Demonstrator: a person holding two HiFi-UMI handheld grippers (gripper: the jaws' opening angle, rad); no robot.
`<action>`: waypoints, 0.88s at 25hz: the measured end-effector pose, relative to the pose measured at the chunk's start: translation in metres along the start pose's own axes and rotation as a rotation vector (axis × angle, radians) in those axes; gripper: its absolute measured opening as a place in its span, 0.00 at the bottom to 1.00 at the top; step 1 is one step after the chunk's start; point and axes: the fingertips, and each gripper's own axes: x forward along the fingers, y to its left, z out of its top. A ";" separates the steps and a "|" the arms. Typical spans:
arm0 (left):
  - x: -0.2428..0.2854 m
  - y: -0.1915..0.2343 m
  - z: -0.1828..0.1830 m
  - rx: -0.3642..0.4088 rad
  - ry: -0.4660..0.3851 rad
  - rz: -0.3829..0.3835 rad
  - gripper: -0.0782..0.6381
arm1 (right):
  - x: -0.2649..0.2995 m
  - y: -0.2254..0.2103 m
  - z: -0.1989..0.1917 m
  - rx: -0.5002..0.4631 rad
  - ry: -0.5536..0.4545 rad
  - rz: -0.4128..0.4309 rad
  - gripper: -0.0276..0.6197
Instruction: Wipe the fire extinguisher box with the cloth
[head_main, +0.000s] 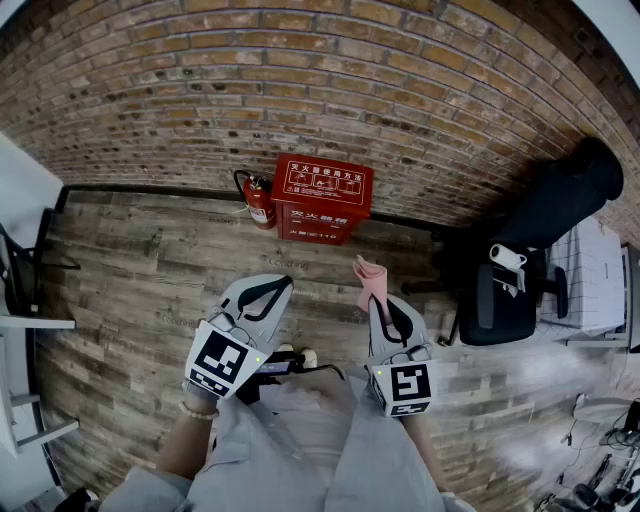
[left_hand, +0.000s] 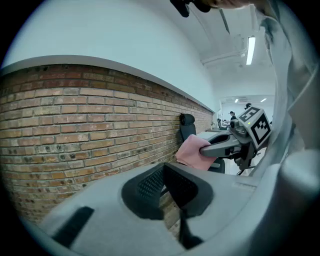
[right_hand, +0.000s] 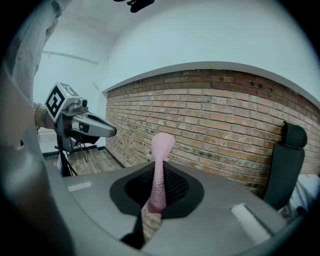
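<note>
pink cloth (right_hand: 159, 165) in right gripper (right_hand: 158, 192); left gripper (left_hand: 169, 189) seemingly closed, empty

Wooden floor (head_main: 150, 270) lies open in front of the fire extinguisher box (head_main: 322, 198), leaving its front and top reachable. A fire extinguisher (head_main: 260, 200) crowds its left side, the brick wall (head_main: 300, 90) closes its back, and a black office chair (head_main: 510, 290) stands well off right.

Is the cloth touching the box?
No: the cloth sticks up from the right gripper, held in the air well short of the box, which stands against the brick wall.
</note>
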 end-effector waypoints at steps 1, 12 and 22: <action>0.000 0.000 0.000 0.000 0.000 0.000 0.11 | 0.000 0.000 0.000 0.000 0.000 0.000 0.09; -0.003 -0.001 -0.001 0.002 -0.002 0.005 0.11 | -0.001 0.003 0.000 -0.007 -0.005 0.004 0.08; 0.000 -0.006 0.002 -0.031 -0.015 0.056 0.11 | -0.018 -0.005 -0.006 0.032 -0.029 0.023 0.09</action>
